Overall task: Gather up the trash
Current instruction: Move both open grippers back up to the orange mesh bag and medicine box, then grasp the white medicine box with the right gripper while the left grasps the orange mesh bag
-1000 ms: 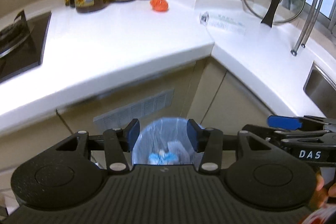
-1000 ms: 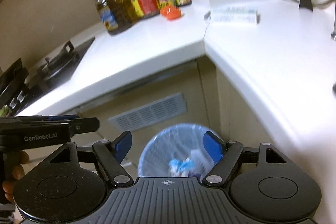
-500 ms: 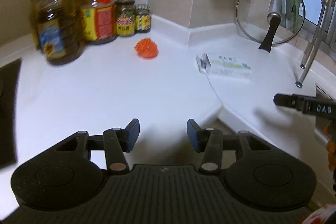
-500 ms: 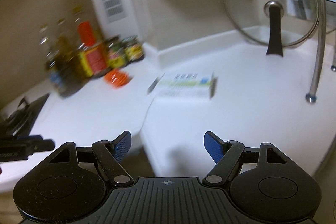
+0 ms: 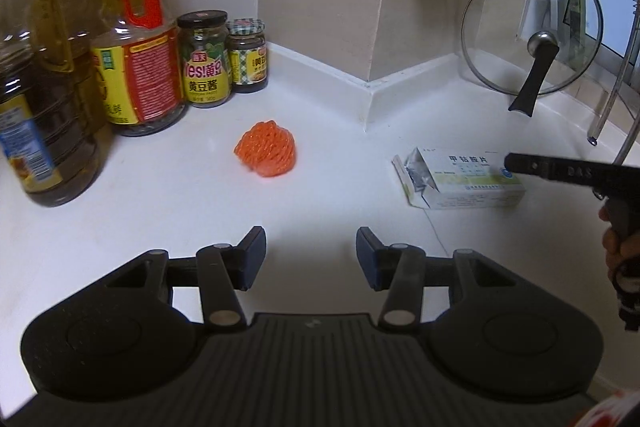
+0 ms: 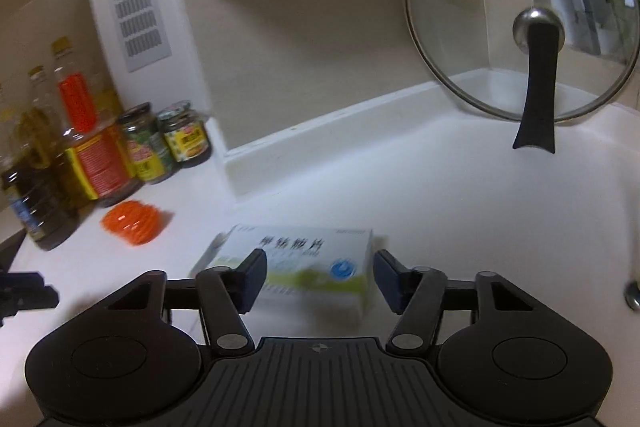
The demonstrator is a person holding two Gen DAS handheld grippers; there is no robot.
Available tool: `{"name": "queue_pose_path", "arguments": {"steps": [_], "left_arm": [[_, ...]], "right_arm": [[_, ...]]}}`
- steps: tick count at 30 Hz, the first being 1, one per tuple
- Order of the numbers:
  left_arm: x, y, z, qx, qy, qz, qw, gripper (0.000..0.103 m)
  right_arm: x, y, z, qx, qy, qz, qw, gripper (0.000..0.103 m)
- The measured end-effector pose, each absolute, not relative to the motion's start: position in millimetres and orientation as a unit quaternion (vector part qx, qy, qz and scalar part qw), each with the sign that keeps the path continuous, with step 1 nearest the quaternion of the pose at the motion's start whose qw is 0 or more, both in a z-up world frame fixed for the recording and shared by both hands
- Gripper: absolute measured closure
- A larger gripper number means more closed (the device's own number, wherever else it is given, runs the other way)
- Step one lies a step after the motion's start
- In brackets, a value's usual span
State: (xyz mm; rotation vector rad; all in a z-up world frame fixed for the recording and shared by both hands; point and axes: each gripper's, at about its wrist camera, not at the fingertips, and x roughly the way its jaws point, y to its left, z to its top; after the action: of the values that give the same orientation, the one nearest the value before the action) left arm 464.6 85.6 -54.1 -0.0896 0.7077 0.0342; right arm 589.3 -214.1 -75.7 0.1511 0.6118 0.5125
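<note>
While the small medicine box (image 6: 304,259) lies on the white table (image 6: 460,211), the right gripper (image 6: 316,281) is brought around it, jaws closing but not yet touching. A firm clamp is needed next. The left gripper (image 5: 310,253), apart and empty, is aimed at the orange mesh ball (image 5: 267,149).

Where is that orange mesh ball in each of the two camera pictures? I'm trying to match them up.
Left wrist view: the orange ball lies near the middle of the picture, on the white counter, in front of the jars.
Right wrist view: the orange ball lies at the left edge, lower than the middle, beside the bottles.
Shared landmark: the white box, to the ball's right in both.
</note>
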Motion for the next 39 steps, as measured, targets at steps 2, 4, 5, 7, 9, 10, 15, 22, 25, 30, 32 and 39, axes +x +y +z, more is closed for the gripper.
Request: {"name": "queue_pose_path", "arguments": {"steps": [2,4,5,7,9,10,15,22,25,30,32,39], "left_arm": [[471.4,87.7,-57.6,-0.045,0.349,0.013,0.936,0.057],[476.7,89.8,-60.3,-0.046,0.353,0.011,0.935,0.057],[478.8,90.7,-61.5,-0.046,0.354,0.009,0.934,0.057],[481.8,91.8,-63.9,-0.046,0.357,0.007,0.933,0.057],[484.0,92.5,-66.1,-0.046,0.361,0.006,0.931,0.057],[484.9,92.8,-66.9,-0.046,0.363,0.005,0.931,0.057],[484.9,96.3,-68.5,-0.049,0.366,0.001,0.929,0.057],[483.3,99.7,-70.7,-0.058,0.369,0.000,0.928,0.057],[481.1,101.3,-70.9,-0.061,0.370,-0.001,0.927,0.057],[477.6,104.8,-71.9,-0.067,0.371,0.001,0.926,0.057],[477.0,106.1,-72.4,-0.068,0.372,0.003,0.926,0.057],[477.7,110.5,-70.1,-0.069,0.368,0.008,0.927,0.057]], "right_arm": [[604.5,-214.6,-79.2,0.083,0.301,0.250,0.917,0.049],[617.0,-214.2,-80.5,0.086,0.302,0.251,0.916,0.053],[623.2,-213.7,-81.0,0.086,0.302,0.249,0.916,0.053],[634.9,-213.3,-82.4,0.091,0.307,0.251,0.913,0.053],[645.0,-214.8,-84.9,0.106,0.316,0.257,0.907,0.053],[648.5,-215.2,-85.7,0.112,0.321,0.261,0.903,0.053],[650.0,-223.0,-87.0,0.130,0.337,0.281,0.889,0.055],[630.0,-227.5,-86.6,0.150,0.356,0.300,0.872,0.055],[610.9,-221.6,-86.3,0.155,0.364,0.313,0.863,0.055],[573.2,-193.7,-81.1,0.137,0.372,0.349,0.849,0.055],[562.3,-179.8,-77.2,0.117,0.373,0.347,0.853,0.055],[541.5,-128.0,-64.1,0.006,0.344,0.316,0.884,0.015]]}}
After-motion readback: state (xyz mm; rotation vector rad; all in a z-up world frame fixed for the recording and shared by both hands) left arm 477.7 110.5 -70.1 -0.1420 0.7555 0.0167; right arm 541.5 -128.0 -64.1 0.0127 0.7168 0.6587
